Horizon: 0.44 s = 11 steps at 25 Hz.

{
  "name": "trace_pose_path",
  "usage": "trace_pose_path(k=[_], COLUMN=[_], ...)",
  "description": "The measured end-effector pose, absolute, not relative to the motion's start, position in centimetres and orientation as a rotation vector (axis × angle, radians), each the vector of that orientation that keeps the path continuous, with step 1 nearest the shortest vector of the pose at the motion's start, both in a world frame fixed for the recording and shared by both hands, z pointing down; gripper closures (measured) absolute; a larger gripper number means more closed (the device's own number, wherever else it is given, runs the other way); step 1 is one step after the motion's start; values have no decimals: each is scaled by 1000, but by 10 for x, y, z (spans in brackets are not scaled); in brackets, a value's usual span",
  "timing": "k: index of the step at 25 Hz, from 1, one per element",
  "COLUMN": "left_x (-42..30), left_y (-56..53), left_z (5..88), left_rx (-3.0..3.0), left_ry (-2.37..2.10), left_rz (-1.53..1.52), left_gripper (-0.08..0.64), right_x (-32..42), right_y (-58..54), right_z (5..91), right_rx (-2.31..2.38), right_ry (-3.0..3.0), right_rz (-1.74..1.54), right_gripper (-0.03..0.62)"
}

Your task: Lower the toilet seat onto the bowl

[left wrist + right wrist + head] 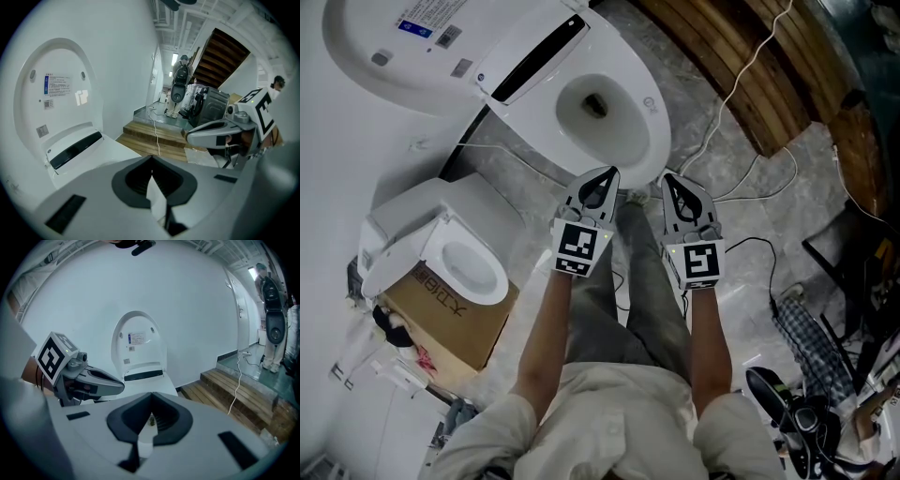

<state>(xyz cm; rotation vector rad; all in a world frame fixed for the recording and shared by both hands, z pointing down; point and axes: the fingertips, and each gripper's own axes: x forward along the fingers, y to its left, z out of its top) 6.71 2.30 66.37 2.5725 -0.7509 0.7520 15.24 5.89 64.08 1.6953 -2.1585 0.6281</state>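
Note:
A white toilet (623,141) stands ahead of me, its lid (403,42) raised against the wall. The wide white seat ring (572,141) lies flat around the bowl opening. My left gripper (608,172) and right gripper (669,179) hover side by side just above the bowl's near rim, touching nothing. Both are shut and empty. In the left gripper view the closed jaws (151,159) point past the lid (56,98), with the right gripper (220,131) alongside. In the right gripper view the closed jaws (151,395) aim at the lid (138,345).
A second small toilet (455,258) sits on a cardboard box (455,323) at the left. Wooden steps (741,66) run along the right of the toilet, and a white cable (741,80) trails over the floor. Bags and gear (811,375) crowd the right.

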Motion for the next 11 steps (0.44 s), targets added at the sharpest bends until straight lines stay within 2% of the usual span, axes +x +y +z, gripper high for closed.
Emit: trace_pose_path(k=[11], left_x=[66], left_y=[23], left_z=[666], left_rx=[2570], left_ry=[-762], left_rz=[742], left_gripper=[548], right_x=[154], right_y=[58], right_z=[645], right_rx=[1702], right_ry=[-2166], right_rz=[619], right_gripper=[586])
